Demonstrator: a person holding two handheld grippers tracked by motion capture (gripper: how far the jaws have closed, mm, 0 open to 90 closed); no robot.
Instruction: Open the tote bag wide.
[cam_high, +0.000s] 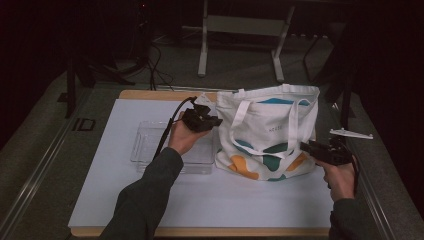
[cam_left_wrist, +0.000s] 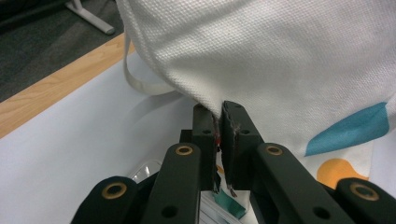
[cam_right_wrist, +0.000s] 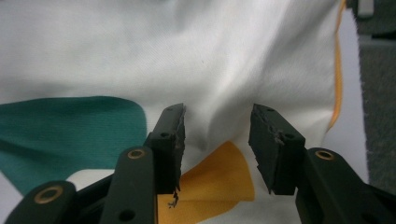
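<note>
Tote bag, upright on counter: left tool clamped on rim to steady it; right tool apart at its side.

tote bag on table, right of tray

in the left gripper view the tote bag runs off the top and right edges, and its pinched edge disappears between the left gripper jaws. beneath that gripper, a clear tray and a teal scrap are mostly covered.
</note>
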